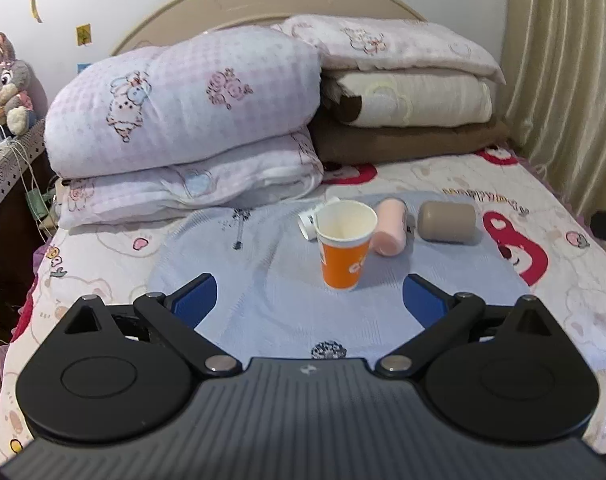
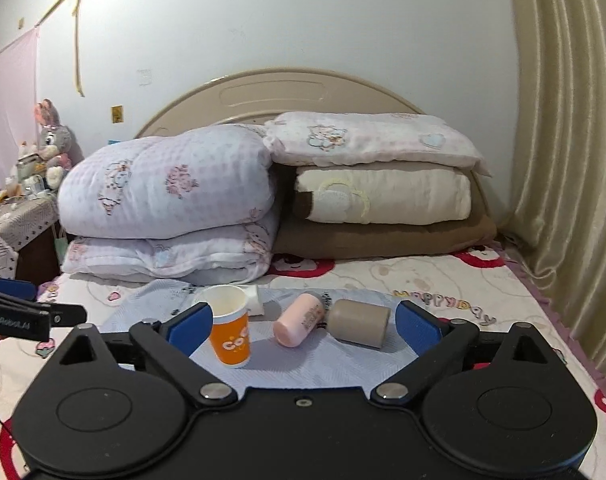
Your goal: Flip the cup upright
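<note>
Orange paper cup [image 1: 346, 246] stands upright, mouth up, on the pale blue cloth [image 1: 263, 292] spread over the bed. In the left wrist view it sits at about 12 o'clock from the left gripper [image 1: 309, 300], ahead of the fingertips and not touching them. Left gripper is spread wide and holds nothing. Right gripper [image 2: 305, 322] is likewise spread wide and empty; in its view the cup [image 2: 230, 326] sits at about 11 o'clock, just beside the left blue pad [image 2: 191, 326] (touching or only overlapping in the picture, cannot tell).

Three other cups lie on their sides past the orange one: a white cup [image 1: 313, 222] at its 11 o'clock, partly hidden behind it, a pink cup [image 1: 390, 226] at its 1 o'clock, and a taupe cup [image 1: 447, 222] at 2 o'clock.

Judgement: the orange cup looks done. If more flips are wanted, the pink cup is the nearest candidate.

Notes for a clean flip:
- Approach with the fingers spread across the cup's body, not its rim.
- Close gently; thin walls may crush.
- Lift clear of the soft cloth before rotating.
- Set the base down flat and release slowly (bedding is uneven, the cup may topple).
- Keep the swing away from the standing orange cup.
</note>
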A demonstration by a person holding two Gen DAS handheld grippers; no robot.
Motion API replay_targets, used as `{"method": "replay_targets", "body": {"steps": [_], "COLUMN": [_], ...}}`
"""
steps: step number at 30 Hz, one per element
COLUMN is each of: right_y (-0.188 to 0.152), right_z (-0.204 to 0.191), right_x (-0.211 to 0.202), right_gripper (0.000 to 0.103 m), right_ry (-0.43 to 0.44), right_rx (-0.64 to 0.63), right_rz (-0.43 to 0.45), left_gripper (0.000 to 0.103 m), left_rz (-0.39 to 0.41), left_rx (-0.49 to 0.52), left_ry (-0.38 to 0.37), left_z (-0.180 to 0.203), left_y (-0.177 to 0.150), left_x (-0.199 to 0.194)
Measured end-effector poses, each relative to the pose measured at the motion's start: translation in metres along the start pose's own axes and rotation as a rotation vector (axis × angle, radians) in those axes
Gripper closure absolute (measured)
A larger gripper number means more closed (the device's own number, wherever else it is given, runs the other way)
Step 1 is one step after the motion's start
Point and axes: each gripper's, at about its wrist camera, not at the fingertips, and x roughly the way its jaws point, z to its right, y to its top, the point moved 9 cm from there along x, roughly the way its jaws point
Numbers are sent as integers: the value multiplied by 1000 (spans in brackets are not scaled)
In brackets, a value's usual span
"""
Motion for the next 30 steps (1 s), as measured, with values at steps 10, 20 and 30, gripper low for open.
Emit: {"method": "replay_targets", "body": {"steps": [10,20,30], "right_y": [-4,-5,-9], "right_z": [12,6,8], "right_x": [1,4,8], "right_gripper": [3,2,2], "right_ry": [-53,-31,-38], "right_rx": [26,19,19], "right_rz": [-43,-72,-88], "left_gripper": [2,2,2], "left_rz": [-50,-52,-66], "left_rx": [4,-9,-4], "left_ry": [-7,1,11], "left_z": [8,8,9], "left_y": [-3,-3,-4], "left_x": [8,6,11]}}
